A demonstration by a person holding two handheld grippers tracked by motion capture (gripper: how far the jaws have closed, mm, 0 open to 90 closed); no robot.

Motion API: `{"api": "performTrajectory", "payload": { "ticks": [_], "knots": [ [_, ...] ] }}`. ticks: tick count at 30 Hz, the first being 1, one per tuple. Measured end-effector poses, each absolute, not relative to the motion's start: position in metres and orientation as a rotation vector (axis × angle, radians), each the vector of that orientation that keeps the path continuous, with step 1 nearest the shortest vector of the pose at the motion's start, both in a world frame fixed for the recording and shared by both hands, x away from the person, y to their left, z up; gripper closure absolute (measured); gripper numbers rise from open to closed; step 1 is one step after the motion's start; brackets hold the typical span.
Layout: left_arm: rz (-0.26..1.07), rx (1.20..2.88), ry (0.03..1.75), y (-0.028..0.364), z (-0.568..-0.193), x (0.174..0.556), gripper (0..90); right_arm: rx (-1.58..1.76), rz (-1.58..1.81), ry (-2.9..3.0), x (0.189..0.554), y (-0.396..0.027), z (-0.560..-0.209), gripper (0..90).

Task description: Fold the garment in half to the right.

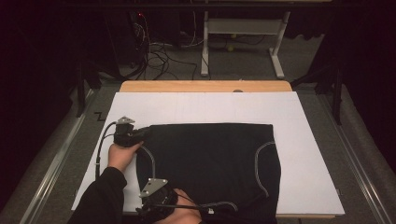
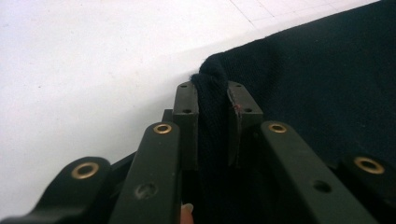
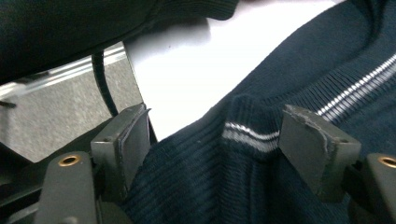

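My left gripper (image 2: 212, 100) had its jaws pinched on a fold of the dark garment (image 1: 210, 163), the cloth bunched up between the two pads (image 2: 187, 112) and rising just above them. My right gripper (image 3: 224, 140) had its jaws spread, with a raised fold of the ribbed hem (the part bearing the white stripe (image 3: 250, 135)) standing between them; the pads (image 3: 317, 144) were not pressing on it.

In the high view, the left gripper (image 1: 133, 135) held the garment at its far left corner, and the right gripper (image 1: 156, 200) sat at the near left edge, close to the table's near side. The garment lay spread flat across the middle of the white board (image 1: 196, 105), with pale stitched lines curving along its left and right sides. The white board rested on a wooden table (image 1: 205, 86), whose far edge showed beyond it. A black cable (image 3: 103, 86) hung past the board's edge in the right gripper view, over grey floor (image 3: 56, 112).
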State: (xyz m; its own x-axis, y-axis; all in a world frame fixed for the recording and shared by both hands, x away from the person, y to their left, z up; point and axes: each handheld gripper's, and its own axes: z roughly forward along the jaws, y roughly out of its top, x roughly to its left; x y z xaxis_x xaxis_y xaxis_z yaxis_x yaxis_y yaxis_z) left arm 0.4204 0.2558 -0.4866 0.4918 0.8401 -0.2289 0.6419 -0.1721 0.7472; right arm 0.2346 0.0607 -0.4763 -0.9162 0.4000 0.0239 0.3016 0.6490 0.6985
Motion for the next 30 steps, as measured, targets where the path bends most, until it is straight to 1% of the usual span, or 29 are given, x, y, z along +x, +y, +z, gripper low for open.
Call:
{"api": "performTrajectory", "payload": {
  "ticks": [2, 4, 7, 11, 14, 16, 18, 30],
  "knots": [
    [0.303, 1.903, 1.227, 0.256, -0.487, 0.420, 73.2, 0.570, 1.082, 2.725, 0.233, 0.066, -0.477, 23.3],
    [0.303, 1.905, 1.225, 0.255, -0.487, 0.420, 73.2, 0.558, 1.058, 2.710, 0.231, 0.069, -0.479, 25.3],
    [0.300, 1.900, 1.226, 0.256, -0.487, 0.420, 73.2, 0.524, 1.014, 2.661, 0.228, 0.071, -0.481, 36.8],
    [0.308, 1.904, 1.233, 0.255, -0.487, 0.420, 73.3, 0.522, 0.992, 2.632, 0.227, 0.071, -0.482, 45.0],
    [0.308, 1.904, 1.244, 0.255, -0.487, 0.419, 73.3, 0.516, 0.969, 2.617, 0.227, 0.070, -0.481, 54.5],
    [0.307, 1.903, 1.242, 0.255, -0.487, 0.419, 73.3, 0.507, 0.962, 2.613, 0.228, 0.067, -0.480, 62.6],
    [0.298, 1.901, 1.240, 0.256, -0.487, 0.419, 73.3, 0.518, 0.967, 2.609, 0.231, 0.065, -0.480, 67.4],
    [0.304, 1.907, 1.262, 0.254, -0.487, 0.420, 73.4, 0.582, 1.071, 2.622, 0.237, 0.054, -0.476, 74.3]
  ]
}}
